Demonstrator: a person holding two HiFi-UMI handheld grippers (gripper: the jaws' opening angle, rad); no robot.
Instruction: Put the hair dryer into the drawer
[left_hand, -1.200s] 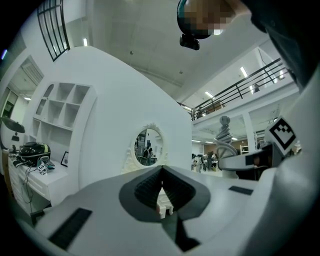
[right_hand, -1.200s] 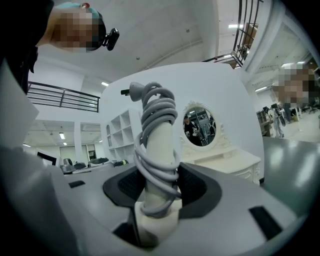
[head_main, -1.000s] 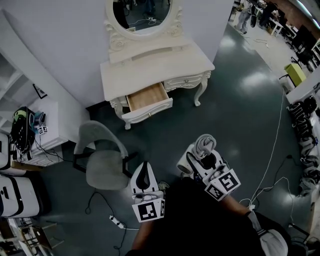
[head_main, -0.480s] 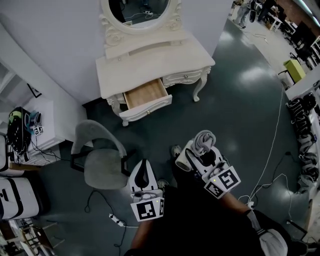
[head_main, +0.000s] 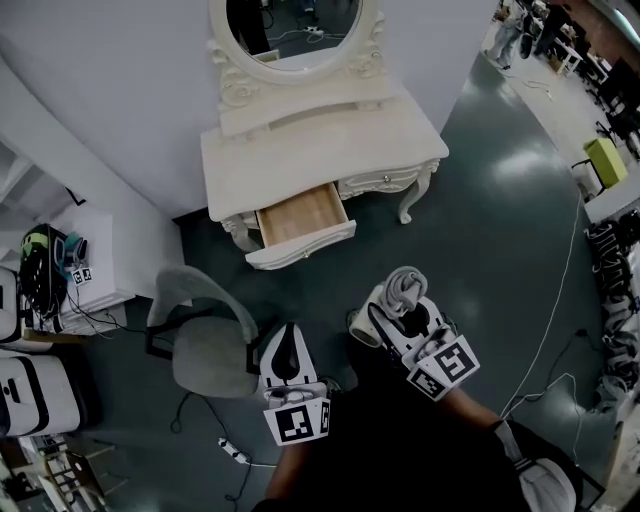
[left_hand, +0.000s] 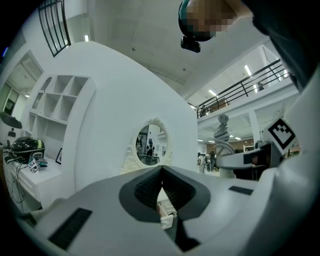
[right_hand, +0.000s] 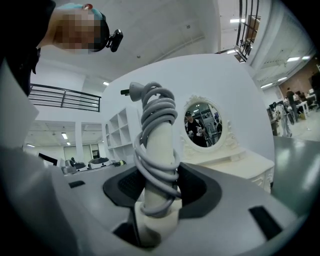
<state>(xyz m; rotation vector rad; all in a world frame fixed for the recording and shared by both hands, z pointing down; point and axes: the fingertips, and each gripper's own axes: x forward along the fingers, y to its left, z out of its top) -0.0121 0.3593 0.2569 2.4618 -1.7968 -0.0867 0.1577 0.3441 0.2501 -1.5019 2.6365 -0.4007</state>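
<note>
Big hall, dark floor (head_main: 480, 230), drawer (head_main: 300, 213) open well ahead. Right tongs (right_hand: 160, 182) pinch the hair dryer (right_hand: 158, 137) by its cord-wrapped handle. It's probably rigid, lightish, slick plastic. Left tongs (left_hand: 161, 172) are pressed together, empty.

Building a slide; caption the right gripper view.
Right gripper grips the hair dryer by its cord-wrapped handle, mirrored dressing table ahead.

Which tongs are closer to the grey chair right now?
Left. The left tongs are right beside the seat of the grey chair; the right tongs, gripping the hair dryer, are farther away, beyond the left ones.
</note>
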